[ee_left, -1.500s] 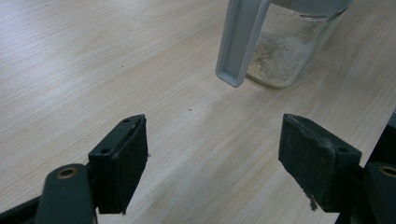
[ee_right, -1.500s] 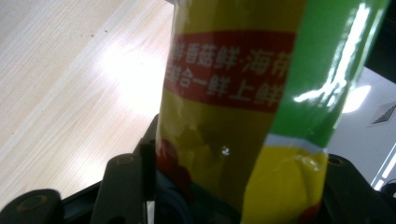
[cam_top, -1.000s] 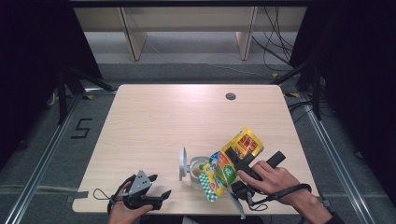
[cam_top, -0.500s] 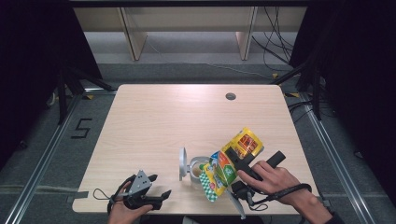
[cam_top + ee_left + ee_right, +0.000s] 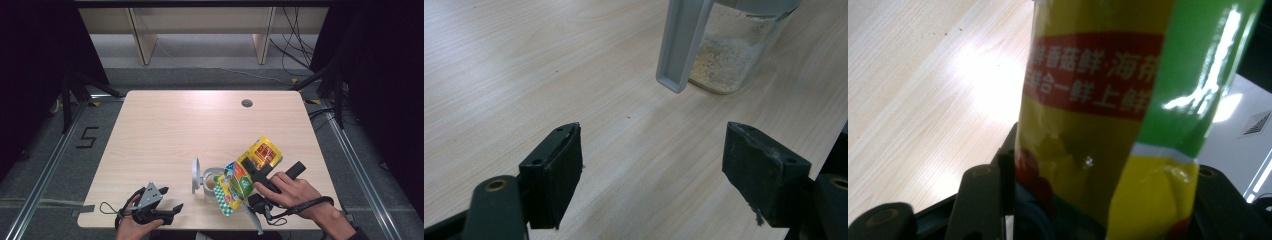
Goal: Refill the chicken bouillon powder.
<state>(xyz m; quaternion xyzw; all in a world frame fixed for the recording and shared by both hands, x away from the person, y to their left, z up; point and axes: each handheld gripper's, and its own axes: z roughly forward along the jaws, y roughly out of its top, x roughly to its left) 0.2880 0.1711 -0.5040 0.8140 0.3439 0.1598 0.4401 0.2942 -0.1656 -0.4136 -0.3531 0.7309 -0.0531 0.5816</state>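
Note:
A yellow and green snack bag hangs tilted over a clear jar, mouth end down toward the jar's opening. My right gripper is shut on the bag; in the right gripper view the bag sits between both jaws. The jar's grey lid stands flipped open on its left side. Pale grains lie in the bottom of the jar, behind the hanging lid. My left gripper rests near the table's front left edge, open and holding nothing, pointing at the jar.
The light wooden table has a small round cable hole at the back right. Dark floor, rails and cables surround the table. A shelf frame stands beyond the far edge.

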